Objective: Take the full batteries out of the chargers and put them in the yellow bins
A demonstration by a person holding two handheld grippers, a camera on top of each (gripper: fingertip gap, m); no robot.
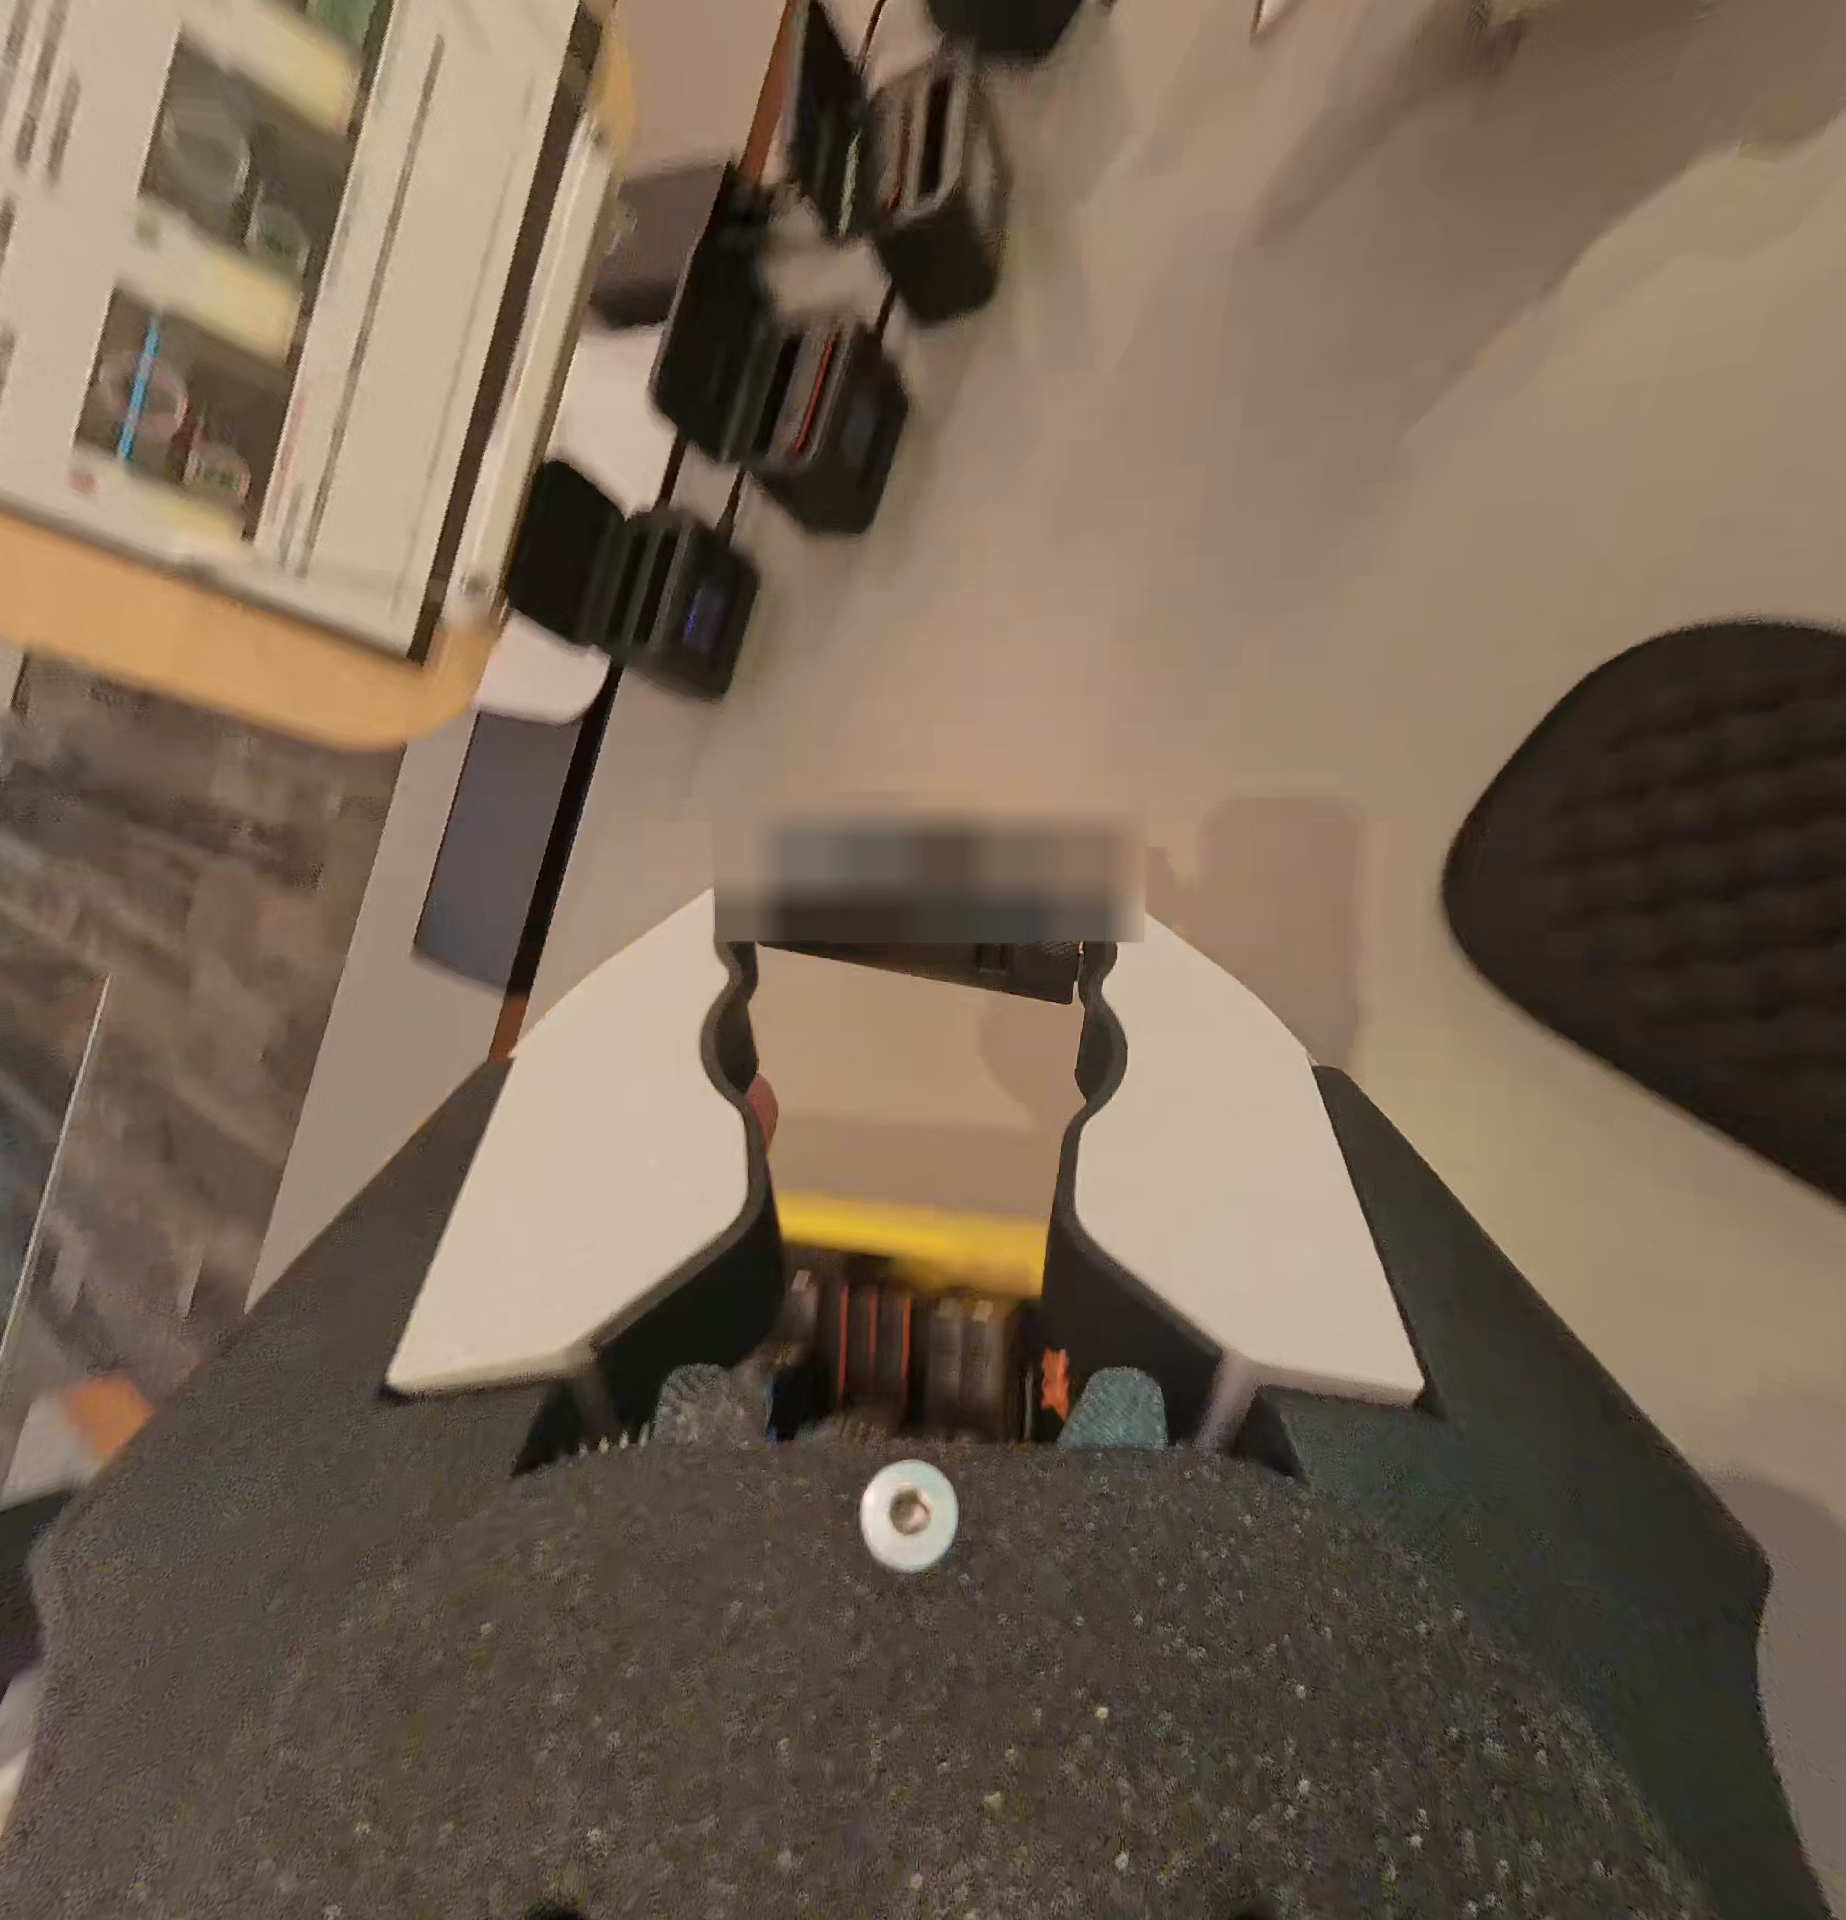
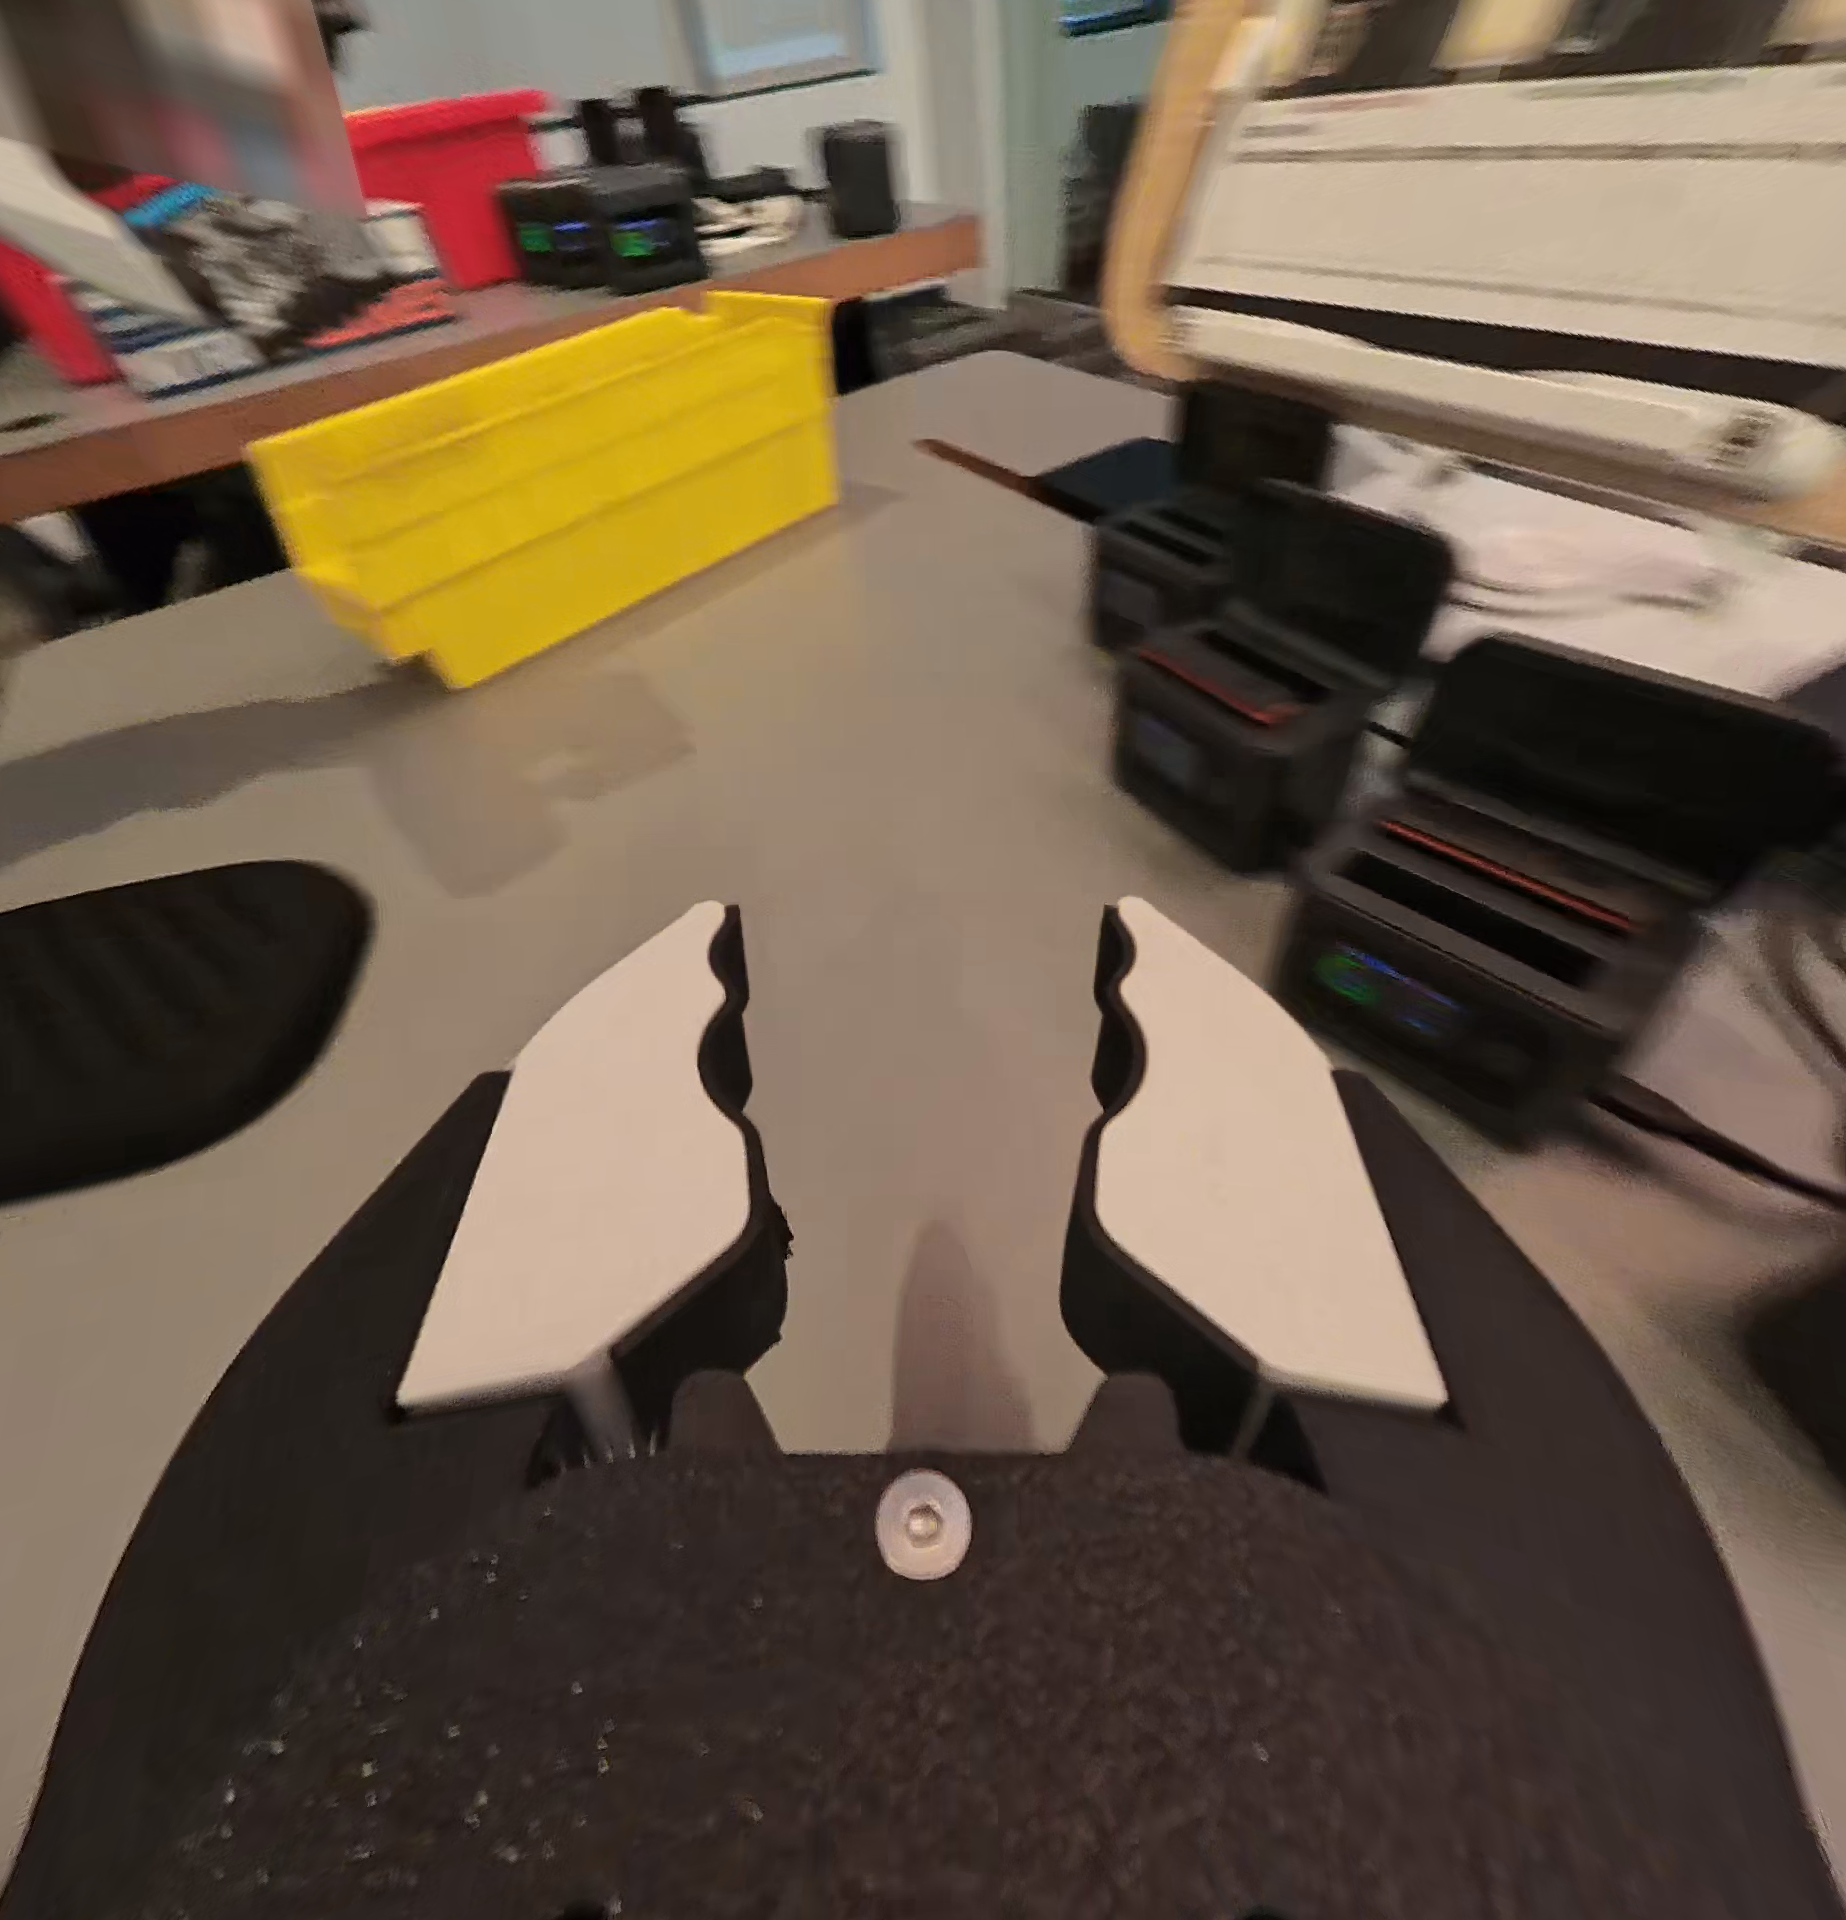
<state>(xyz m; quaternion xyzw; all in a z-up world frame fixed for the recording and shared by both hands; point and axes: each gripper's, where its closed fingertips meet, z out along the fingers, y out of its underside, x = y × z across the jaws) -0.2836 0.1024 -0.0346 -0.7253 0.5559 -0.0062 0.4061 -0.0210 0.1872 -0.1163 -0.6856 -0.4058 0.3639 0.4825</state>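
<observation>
Left gripper [image 1: 919, 961]: white-faced black fingers set moderately apart, clamped at the tips on a flat black rectangular battery [image 1: 960, 961], its upper part hidden under a blur patch. Below the held battery and nearer the gripper base, seen through the gap between the fingers: the rim of a yellow plastic bin [image 1: 903, 1242], with dark batteries, some red-edged, standing in a row inside [image 1: 898, 1351]. Ahead of the fingertips and up to the left, well apart: three black box-shaped chargers [image 1: 638, 592] in a line on the pale grey tabletop [image 1: 1158, 623], all blurred. To the right of the fingers, a black mesh chair back [image 1: 1688, 883].

Right gripper [image 2: 919, 914]: fingers spread wide, nothing between them, only bare grey tabletop [image 2: 898, 727] showing in the gap. Ahead and to the left, well apart from the tips: the long yellow plastic bin [image 2: 586, 488], resting on the tabletop, contents hidden from this angle. To the right of the fingertips, near: black chargers with lit small screens, the closest [image 2: 1470, 966] just beside the right finger's tip, another [image 2: 1231, 727] farther ahead, thin red-edged batteries [image 2: 1501, 873] seated in their slots. At the far left edge, the black mesh chair back [image 2: 140, 1008]. Farther back, a second tabletop with a red plastic bin [image 2: 451, 177] and more chargers, too blurred for detail.
</observation>
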